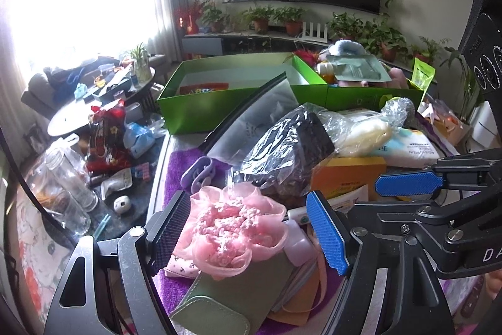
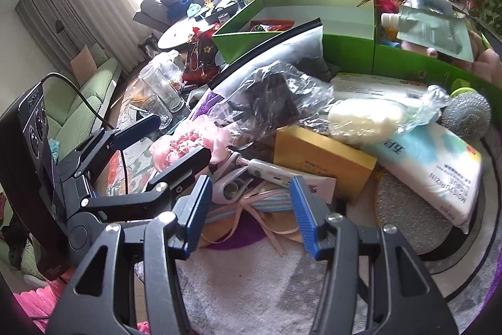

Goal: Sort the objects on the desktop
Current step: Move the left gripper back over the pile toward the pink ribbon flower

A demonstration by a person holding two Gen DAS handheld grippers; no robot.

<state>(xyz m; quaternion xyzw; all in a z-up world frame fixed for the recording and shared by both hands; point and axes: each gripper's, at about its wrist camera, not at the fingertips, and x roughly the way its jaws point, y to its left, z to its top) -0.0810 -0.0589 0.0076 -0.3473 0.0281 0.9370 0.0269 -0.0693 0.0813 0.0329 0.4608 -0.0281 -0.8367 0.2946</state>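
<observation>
My left hand-held gripper (image 1: 248, 236) straddles the pink flower (image 1: 233, 223), jaws open, lined up to grab; right hand-held gripper (image 2: 251, 217) open over the ribbon (image 2: 266, 220), waiting.

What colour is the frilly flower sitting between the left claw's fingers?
Pink: the flower has sheer pink petals and a paler, crumbly-looking pink centre. It shows best in the left wrist view.

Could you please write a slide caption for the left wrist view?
Open left hand-held gripper straddling a pink fabric flower amid desktop clutter, green box behind.
</observation>
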